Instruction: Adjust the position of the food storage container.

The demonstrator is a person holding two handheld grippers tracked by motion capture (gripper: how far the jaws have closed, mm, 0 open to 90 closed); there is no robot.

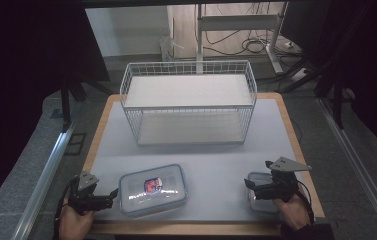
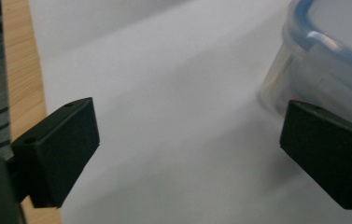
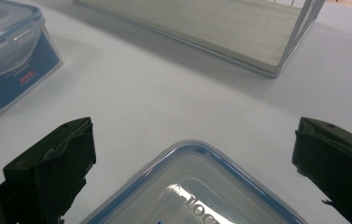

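right gripper view: right gripper [image 3: 194, 172] fingers spread wide, poised over small container [image 3: 197, 191], nothing grasped. left gripper [image 2: 187, 154] likewise released, large container [image 2: 323, 60] just beside its right finger. wire basket [image 1: 188, 102] beyond both containers.

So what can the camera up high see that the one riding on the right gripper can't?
The high view takes in both hands, the left gripper, the wooden table edge and the whole wire basket. The right gripper view shows raised lettering on the small container's lid, between its open fingers. Both show the large blue-rimmed container and the basket's base.
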